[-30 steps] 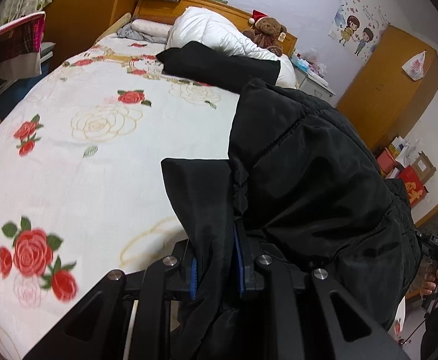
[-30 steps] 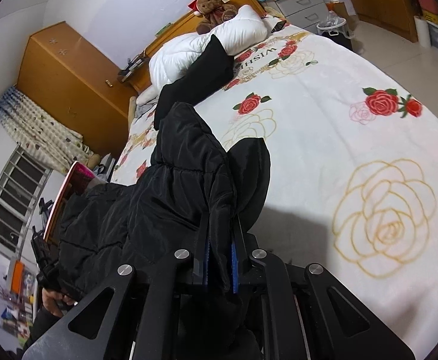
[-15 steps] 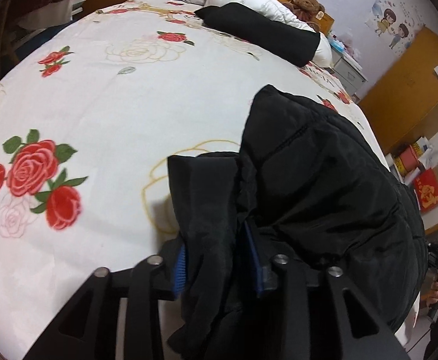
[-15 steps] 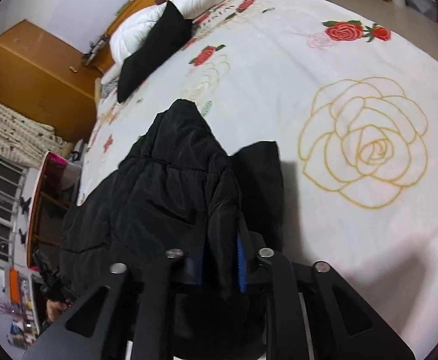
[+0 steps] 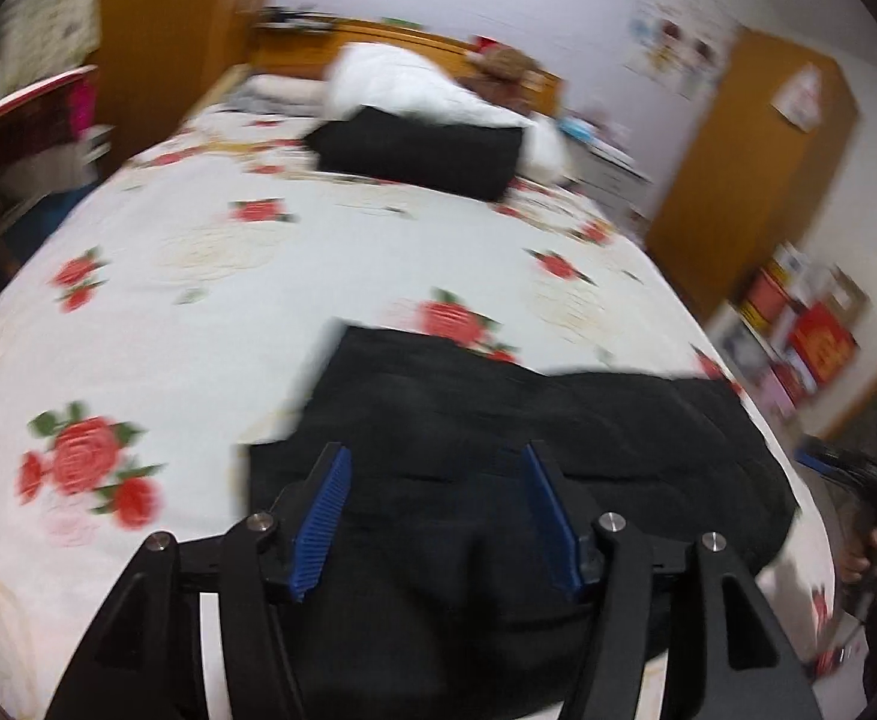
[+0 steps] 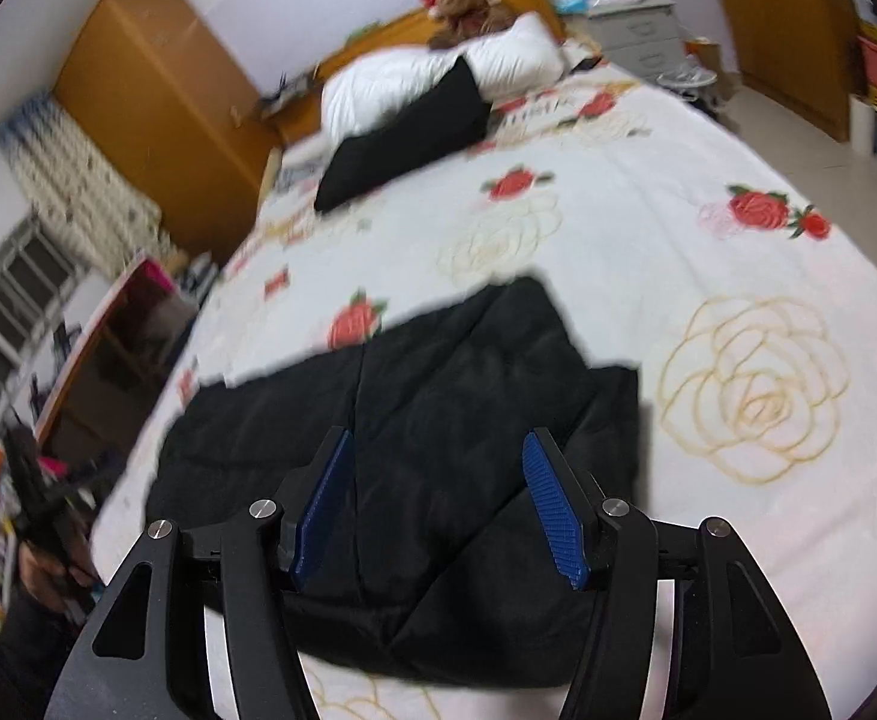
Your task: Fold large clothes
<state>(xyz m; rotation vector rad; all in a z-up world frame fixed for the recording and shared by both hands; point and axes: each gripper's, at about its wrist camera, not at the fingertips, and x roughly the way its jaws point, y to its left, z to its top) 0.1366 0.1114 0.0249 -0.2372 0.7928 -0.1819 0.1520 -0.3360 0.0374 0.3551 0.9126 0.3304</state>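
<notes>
A black padded jacket (image 5: pixel 498 438) (image 6: pixel 414 408) lies folded flat on the near end of the bed. My left gripper (image 5: pixel 435 459) hovers over its near edge, jaws opening, blue pads apart and pressing on nothing. My right gripper (image 6: pixel 435 444) hangs over the jacket's other side, jaws also opening, the fabric lying loose below them. Both views are blurred by motion. A hand holding the other gripper shows at the right edge of the left wrist view (image 5: pixel 876 516) and at the left edge of the right wrist view (image 6: pixel 48 546).
The bed carries a white sheet with red roses (image 5: pixel 156 312) (image 6: pixel 738 276). At its head lie a black folded garment (image 5: pixel 420 150) (image 6: pixel 402 132), a white duvet (image 6: pixel 426 72) and a teddy bear (image 6: pixel 468 0). Wooden wardrobes (image 5: pixel 756 168) (image 6: pixel 162 102) stand on both sides.
Both grippers let go of the jacket and opened wide. The jacket dropped from a raised bundle to lie flat on the bed, and both grippers drew back from it.
</notes>
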